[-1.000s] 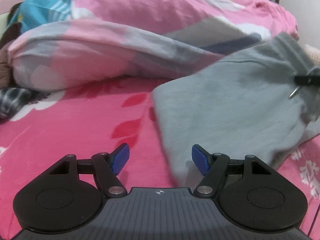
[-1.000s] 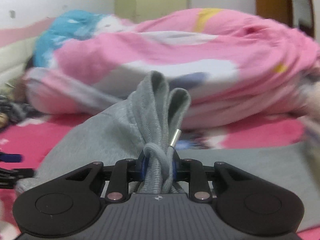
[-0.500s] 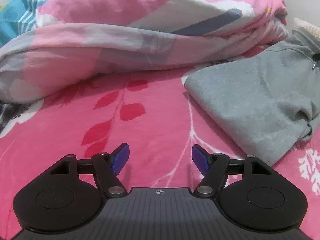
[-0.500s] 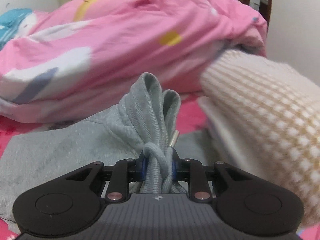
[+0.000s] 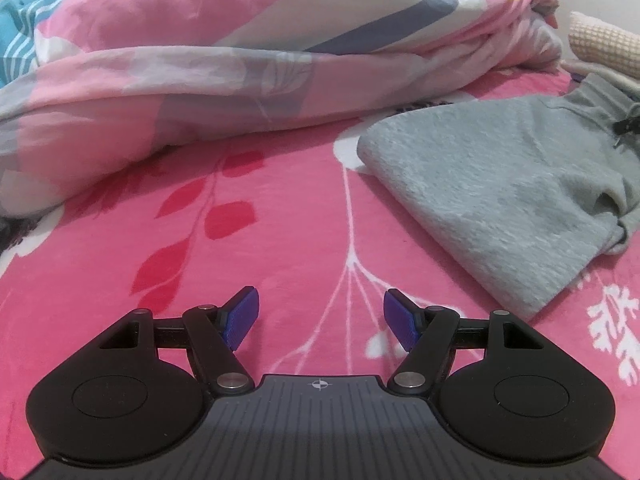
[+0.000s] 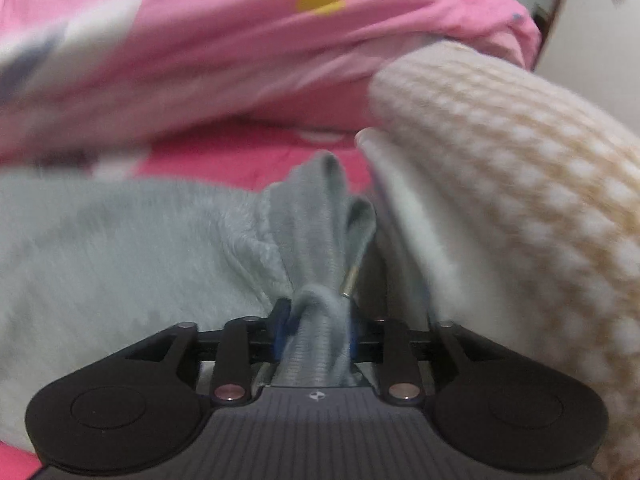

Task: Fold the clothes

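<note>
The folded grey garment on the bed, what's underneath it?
The grey garment lies on the pink floral blanket, which shows all around its near edges. Whatever sits directly beneath the fabric is covered, so nothing more can be told.

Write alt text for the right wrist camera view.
The right gripper, its jaws just easing open, has a bunched grey garment with a metal-tipped drawstring between its pads. A cream knitted item lies alongside, a pink quilt behind.

Grey garment (image 6: pixel 120 248) now on the bed, right hand-held gripper (image 6: pixel 316 336) jaws seemingly loosening.
</note>
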